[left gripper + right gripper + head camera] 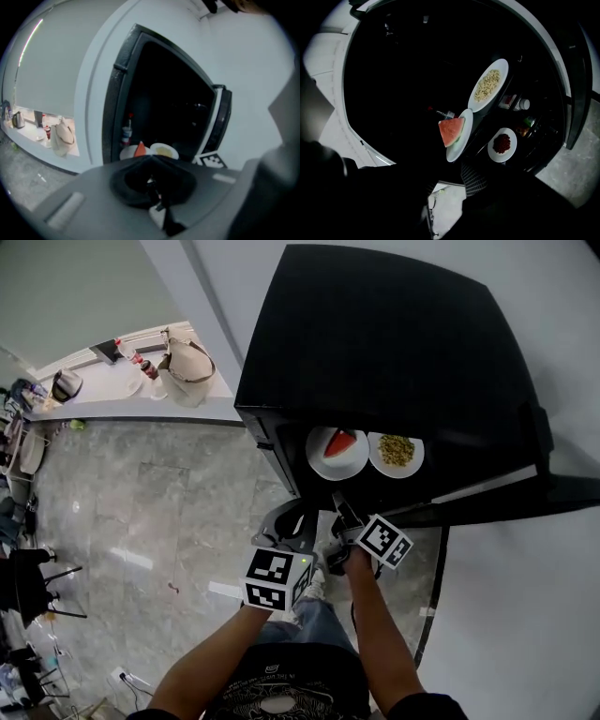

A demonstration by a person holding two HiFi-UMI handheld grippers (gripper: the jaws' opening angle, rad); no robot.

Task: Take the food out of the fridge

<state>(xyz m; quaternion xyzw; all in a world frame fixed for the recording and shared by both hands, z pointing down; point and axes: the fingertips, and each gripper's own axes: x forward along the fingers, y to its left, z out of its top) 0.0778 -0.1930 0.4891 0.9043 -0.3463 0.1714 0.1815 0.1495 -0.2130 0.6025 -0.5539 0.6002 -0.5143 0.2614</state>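
Observation:
The black fridge (375, 343) stands open in front of me. On one shelf sits a white plate with a watermelon slice (339, 448) (452, 132) (139, 150), and beside it a plate of yellow grains (396, 451) (488, 85) (164, 151). A lower shelf holds a small plate of dark red food (502, 144). My left gripper (289, 521) (151, 158) hangs shut and empty just outside the opening. My right gripper (340, 509) (450, 183) is just below the watermelon plate, apart from it. Its jaws stand apart with floor showing between them, and one ribbed pad (473, 180) faces the gap.
The fridge door (553, 488) swings out to the right, with bottles (520, 104) in its rack. A long counter (141, 404) at the far left carries a beige bag (183, 367) and small items. Marble floor (141, 521) lies below, with dark chairs (33, 582) at the left edge.

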